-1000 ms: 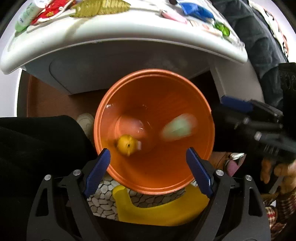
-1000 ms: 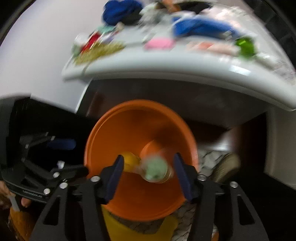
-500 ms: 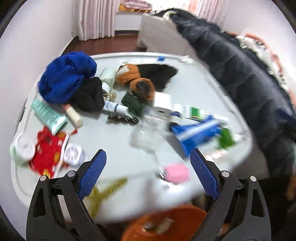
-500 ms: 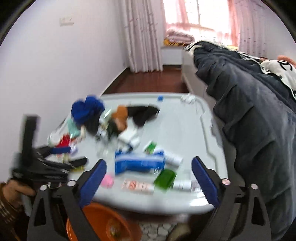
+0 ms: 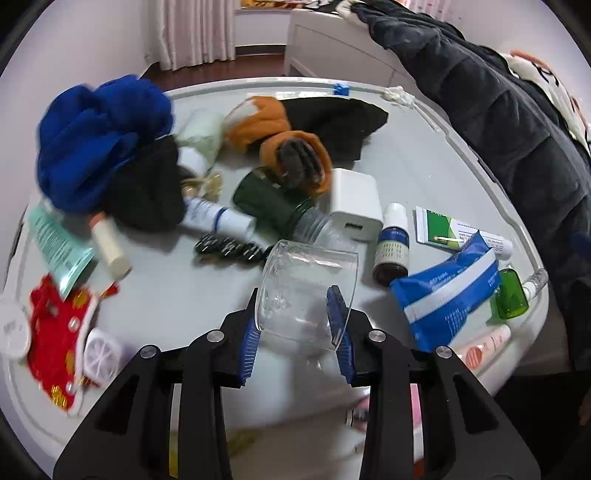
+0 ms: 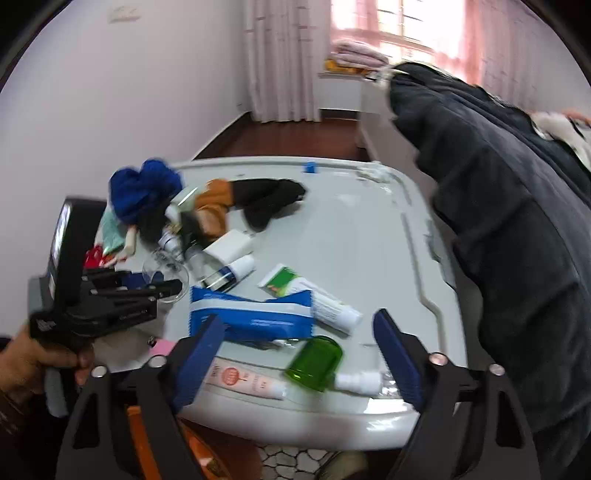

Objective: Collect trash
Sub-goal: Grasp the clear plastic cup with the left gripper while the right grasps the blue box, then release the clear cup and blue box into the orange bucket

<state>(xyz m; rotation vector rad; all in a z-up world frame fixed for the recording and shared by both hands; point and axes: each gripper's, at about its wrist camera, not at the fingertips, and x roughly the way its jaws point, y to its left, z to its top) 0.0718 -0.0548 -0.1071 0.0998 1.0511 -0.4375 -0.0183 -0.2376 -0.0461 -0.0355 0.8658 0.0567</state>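
Clear plastic cup (image 5: 306,295) lay tipped on its side on the grey table (image 5: 406,162), between the blue pads of the left gripper (image 5: 295,328). Jaws were closing around it; the right pad showed through the cup's rim, but whether the pads pressed the wall, I could not tell. From the right wrist view the same gripper (image 6: 147,288), held in a hand (image 6: 33,365), sat at the cup (image 6: 166,275) near the table's left edge.

Right gripper (image 6: 299,354) hovered over the table's near edge, jaws wide but closing, nothing held. Between them lay a green cap (image 6: 314,363), a pink-labelled tube (image 6: 243,380) and a small white spray bottle (image 6: 358,382). Just beyond lay a blue packet (image 6: 251,317) and a green-and-white tube (image 6: 314,295).

Farther back on the table: white charger block (image 5: 354,203), dark dropper bottle (image 5: 393,247), blue cloth (image 5: 99,136), orange-and-black garment (image 5: 295,147), red ornament (image 5: 55,339).

Orange bin (image 6: 199,458) showed below the table edge. Dark coat (image 6: 517,240) was draped at the right. Curtains (image 6: 280,59) and a pink-lit window (image 6: 406,22) stood behind.
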